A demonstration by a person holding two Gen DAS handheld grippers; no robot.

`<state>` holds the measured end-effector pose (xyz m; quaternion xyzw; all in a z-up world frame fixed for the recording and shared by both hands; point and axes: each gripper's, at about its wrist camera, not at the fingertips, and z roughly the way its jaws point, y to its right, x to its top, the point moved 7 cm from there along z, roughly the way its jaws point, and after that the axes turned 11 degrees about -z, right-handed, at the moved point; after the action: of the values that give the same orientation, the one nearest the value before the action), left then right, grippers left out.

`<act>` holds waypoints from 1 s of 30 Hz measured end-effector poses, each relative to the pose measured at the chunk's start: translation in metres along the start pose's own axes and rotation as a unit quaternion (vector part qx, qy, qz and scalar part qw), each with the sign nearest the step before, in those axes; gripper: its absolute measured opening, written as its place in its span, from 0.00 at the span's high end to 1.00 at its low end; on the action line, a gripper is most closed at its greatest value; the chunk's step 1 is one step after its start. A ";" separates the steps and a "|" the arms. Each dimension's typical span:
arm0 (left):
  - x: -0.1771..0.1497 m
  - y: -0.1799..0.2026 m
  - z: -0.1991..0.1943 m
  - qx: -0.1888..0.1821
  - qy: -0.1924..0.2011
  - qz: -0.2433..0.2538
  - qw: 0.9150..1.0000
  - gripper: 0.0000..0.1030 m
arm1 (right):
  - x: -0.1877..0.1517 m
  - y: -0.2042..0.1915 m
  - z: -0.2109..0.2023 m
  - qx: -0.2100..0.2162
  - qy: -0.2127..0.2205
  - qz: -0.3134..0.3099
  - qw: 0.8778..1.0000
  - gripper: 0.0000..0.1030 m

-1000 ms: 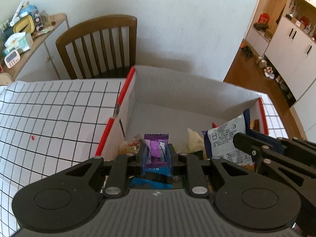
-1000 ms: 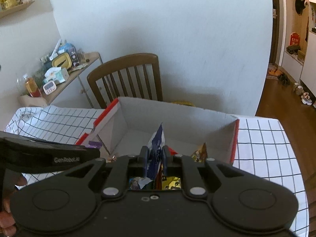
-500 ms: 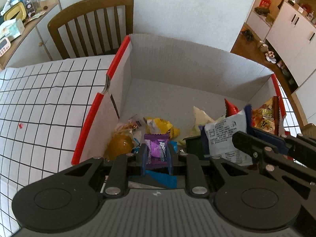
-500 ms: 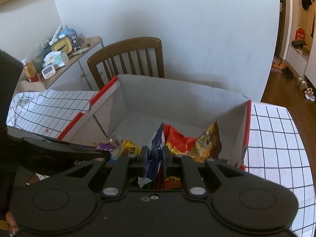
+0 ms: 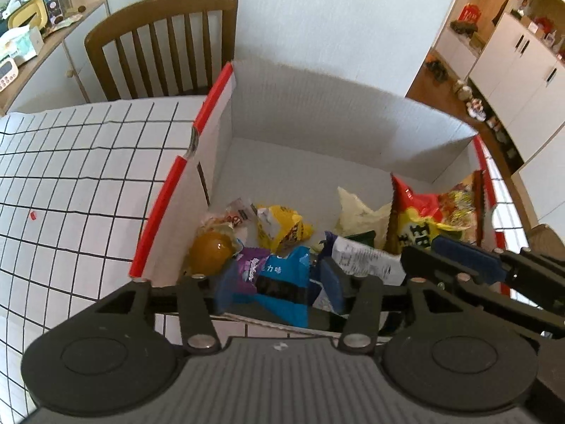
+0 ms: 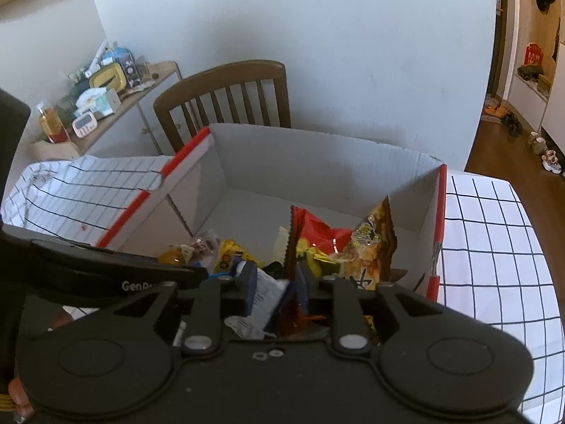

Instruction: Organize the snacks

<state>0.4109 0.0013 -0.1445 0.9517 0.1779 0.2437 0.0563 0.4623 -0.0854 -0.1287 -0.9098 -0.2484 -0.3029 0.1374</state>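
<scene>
A white cardboard box [image 5: 317, 116] with red rims holds a pile of snacks. Over its near edge, my left gripper [image 5: 279, 282] has its jaws opening. A purple packet [image 5: 249, 268] and a blue packet [image 5: 282, 282] lie loose between the fingers, on the pile. My right gripper [image 6: 277, 282] hangs over the same box [image 6: 317, 162], its jaws also opening. A white-and-blue packet [image 6: 268, 293] stands between them, no longer pinched. In the left wrist view, one of the right gripper's fingers [image 5: 459, 258] reaches in from the right.
The box also holds a red chip bag [image 5: 420, 212], a yellow packet [image 5: 282, 226] and an orange jelly cup [image 5: 212, 251]. A checked tablecloth [image 5: 88, 162] surrounds the box. Behind it are a wooden chair [image 6: 226, 95] and a cluttered sideboard [image 6: 106, 99]. A hand [image 6: 14, 392] shows bottom left.
Both pairs of jaws have parted. The purple packet has slipped down out of the left jaws onto the pile, and the white-and-blue packet has come loose in the right ones.
</scene>
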 end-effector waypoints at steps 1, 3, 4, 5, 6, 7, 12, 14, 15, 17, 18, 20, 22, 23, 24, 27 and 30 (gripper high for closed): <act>0.000 0.000 -0.004 -0.002 0.004 0.000 1.000 0.50 | 0.000 -0.001 -0.003 0.003 0.003 -0.001 1.000 0.76; 0.000 0.000 -0.012 -0.004 0.011 0.005 1.000 0.50 | 0.001 -0.003 -0.011 0.004 0.008 -0.001 1.000 0.74; -0.001 0.000 -0.017 -0.005 0.017 0.009 1.000 0.50 | 0.001 -0.003 -0.014 0.005 0.011 0.000 1.000 0.72; -0.001 0.000 -0.023 -0.005 0.023 0.013 1.000 0.50 | 0.001 -0.003 -0.018 0.006 0.013 0.001 1.000 0.68; -0.001 0.000 -0.027 -0.006 0.028 0.013 1.000 0.50 | 0.002 -0.003 -0.022 0.005 0.017 0.002 1.000 0.66; -0.001 0.000 -0.032 -0.009 0.031 0.012 0.999 0.50 | 0.002 -0.003 -0.026 0.005 0.020 0.005 1.000 0.62; -0.003 0.000 -0.058 -0.017 0.054 0.012 0.998 0.49 | 0.004 -0.003 -0.049 0.002 0.038 0.009 0.999 0.45; -0.004 0.001 -0.068 -0.019 0.064 0.014 0.998 0.46 | 0.005 -0.004 -0.059 -0.005 0.048 0.003 0.999 0.37; -0.005 0.001 -0.075 -0.021 0.069 0.015 0.997 0.45 | 0.005 -0.004 -0.064 -0.009 0.053 0.002 0.999 0.36; -0.007 0.003 -0.085 -0.026 0.077 0.019 0.996 0.45 | 0.005 -0.004 -0.074 -0.006 0.059 0.004 0.998 0.34; -0.008 0.003 -0.091 -0.026 0.083 0.021 0.996 0.44 | 0.005 -0.004 -0.077 -0.004 0.061 0.004 0.998 0.33; -0.011 0.004 -0.101 -0.029 0.093 0.024 0.995 0.44 | 0.004 -0.004 -0.088 -0.006 0.071 0.003 0.997 0.23; -0.014 0.004 -0.111 -0.031 0.103 0.026 0.994 0.40 | 0.004 -0.003 -0.099 -0.009 0.084 -0.002 0.996 0.20; -0.015 0.004 -0.116 -0.033 0.110 0.027 0.993 0.37 | 0.004 -0.003 -0.103 -0.010 0.087 -0.004 0.996 0.19; -0.016 0.005 -0.121 -0.035 0.115 0.030 0.992 0.35 | 0.003 -0.004 -0.106 -0.010 0.090 -0.004 0.996 0.18; -0.022 0.006 -0.132 -0.035 0.128 0.039 0.990 0.34 | 0.001 -0.005 -0.119 -0.011 0.100 -0.006 0.995 0.13; -0.028 0.007 -0.142 -0.037 0.138 0.045 0.989 0.29 | -0.001 -0.008 -0.131 -0.012 0.110 -0.014 0.994 0.12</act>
<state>0.3212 -0.0126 -0.0314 0.9132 0.1321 0.3813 0.0558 0.3940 -0.1317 -0.0270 -0.8690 -0.2404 -0.4061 0.1488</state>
